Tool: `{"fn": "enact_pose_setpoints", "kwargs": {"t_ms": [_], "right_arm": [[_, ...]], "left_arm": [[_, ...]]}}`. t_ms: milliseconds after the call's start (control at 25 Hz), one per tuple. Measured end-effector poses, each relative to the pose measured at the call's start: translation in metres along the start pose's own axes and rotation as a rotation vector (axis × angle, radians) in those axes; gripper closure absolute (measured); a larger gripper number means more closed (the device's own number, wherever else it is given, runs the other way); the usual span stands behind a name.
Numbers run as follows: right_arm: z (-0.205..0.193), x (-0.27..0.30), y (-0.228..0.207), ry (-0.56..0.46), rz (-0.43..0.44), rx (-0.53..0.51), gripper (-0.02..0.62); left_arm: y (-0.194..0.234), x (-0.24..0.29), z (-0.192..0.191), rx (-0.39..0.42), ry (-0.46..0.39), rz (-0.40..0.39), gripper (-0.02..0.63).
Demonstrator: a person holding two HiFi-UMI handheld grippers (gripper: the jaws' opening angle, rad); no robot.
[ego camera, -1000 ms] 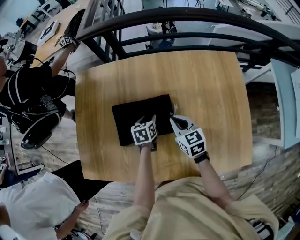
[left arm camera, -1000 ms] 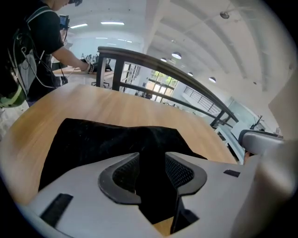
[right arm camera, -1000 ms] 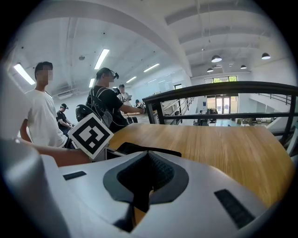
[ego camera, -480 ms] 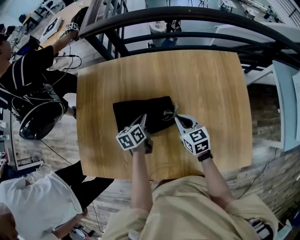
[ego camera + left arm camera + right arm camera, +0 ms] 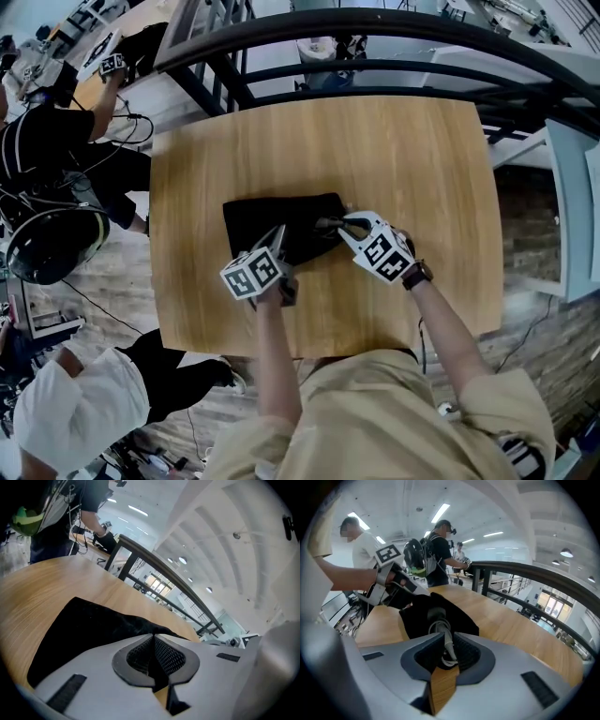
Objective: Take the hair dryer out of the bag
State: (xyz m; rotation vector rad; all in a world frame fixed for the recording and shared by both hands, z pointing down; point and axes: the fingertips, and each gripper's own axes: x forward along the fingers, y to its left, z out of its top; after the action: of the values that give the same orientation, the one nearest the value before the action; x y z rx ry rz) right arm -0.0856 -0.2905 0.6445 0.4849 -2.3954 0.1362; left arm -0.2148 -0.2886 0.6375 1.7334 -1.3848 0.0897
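A flat black bag (image 5: 272, 217) lies in the middle of the wooden table (image 5: 403, 159). My left gripper (image 5: 278, 240) is at its near edge, shut on a fold of the black fabric (image 5: 112, 625) and lifting it slightly; in the left gripper view the jaws (image 5: 153, 640) meet with cloth between them. My right gripper (image 5: 339, 225) is at the bag's right end. Its jaws (image 5: 449, 644) pinch a grey-white cord (image 5: 446, 645) that runs out of the bag's mouth (image 5: 433, 613), and they are just starting to ease open. The hair dryer's body stays hidden inside the bag.
A black metal railing (image 5: 375, 37) curves past the table's far edge. People stand and sit to the left (image 5: 47, 150) and at the lower left (image 5: 75, 403). My left gripper's marker cube (image 5: 388, 553) shows beyond the bag in the right gripper view.
My left gripper has shut on the bag's near edge and lifted, drifting left. My right gripper has rolled and dropped to the bag's right end.
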Motion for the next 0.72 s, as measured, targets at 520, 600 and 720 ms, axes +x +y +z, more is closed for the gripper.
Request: {"fn": "enact_pose_setpoints", "kwargs": {"t_ms": [520,600,720], "right_arm": [[-0.027,0.073,0.016,0.203,0.334,-0.125,0.365],[-0.028,0.077,0.015,0.232,0.400,-0.107,0.351],[-0.027,0.082,0.014,0.262,0.462,-0.097,0.341]], "left_arm": [[0.002,0.007,-0.010,-0.044,0.031,-0.047,0.586],[0.004,0.007,-0.009,-0.052,0.031,-0.051,0.586],[0.005,0.007,-0.009,-0.063,0.028,-0.058,0.586]]}}
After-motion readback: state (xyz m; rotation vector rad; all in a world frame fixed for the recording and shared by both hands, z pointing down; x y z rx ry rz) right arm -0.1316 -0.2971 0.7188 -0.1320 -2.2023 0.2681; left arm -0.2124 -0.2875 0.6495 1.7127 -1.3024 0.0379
